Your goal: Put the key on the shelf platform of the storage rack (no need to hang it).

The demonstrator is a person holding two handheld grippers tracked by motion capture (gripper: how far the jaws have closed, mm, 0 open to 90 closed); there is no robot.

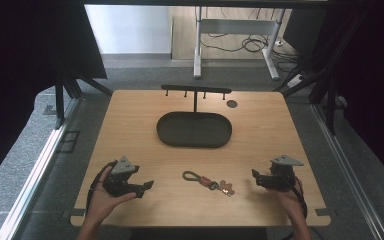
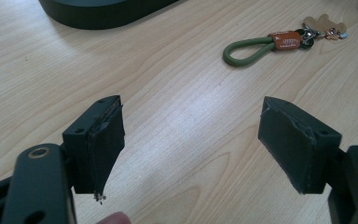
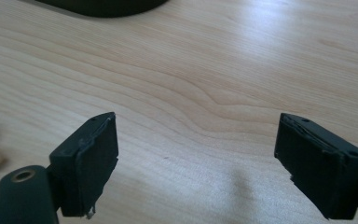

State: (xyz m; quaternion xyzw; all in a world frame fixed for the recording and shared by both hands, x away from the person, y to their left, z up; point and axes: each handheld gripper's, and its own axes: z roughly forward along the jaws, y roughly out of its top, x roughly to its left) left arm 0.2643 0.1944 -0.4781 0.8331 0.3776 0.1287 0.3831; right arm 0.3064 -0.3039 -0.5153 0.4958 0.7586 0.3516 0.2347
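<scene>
Near the front edge of the table (image 1: pixel 130 212) we hold our left gripper (image 1: pixel 147 185) and our right gripper (image 1: pixel 254 174), one on each side of the keychain (image 1: pixel 207 181). On both, the jaws stand wide apart with nothing between them, over bare wood.

The keychain lies flat between the grippers, touching neither. It has a green cord loop (image 2: pixel 244 49), an orange-red sleeve and, at its right end, a small metal ring with pale, flat charms. The wood around the keychain is free on every side, and its charm end lies nearer to the right gripper.

Beyond the keychain, well apart from it, stands a dark oval tray (image 1: pixel 194 130), and behind that a black T-shaped rack (image 1: pixel 195 91).

The charms are too small to read. In the right gripper view we see a blurred pale shape at the left border, cut off.
</scene>
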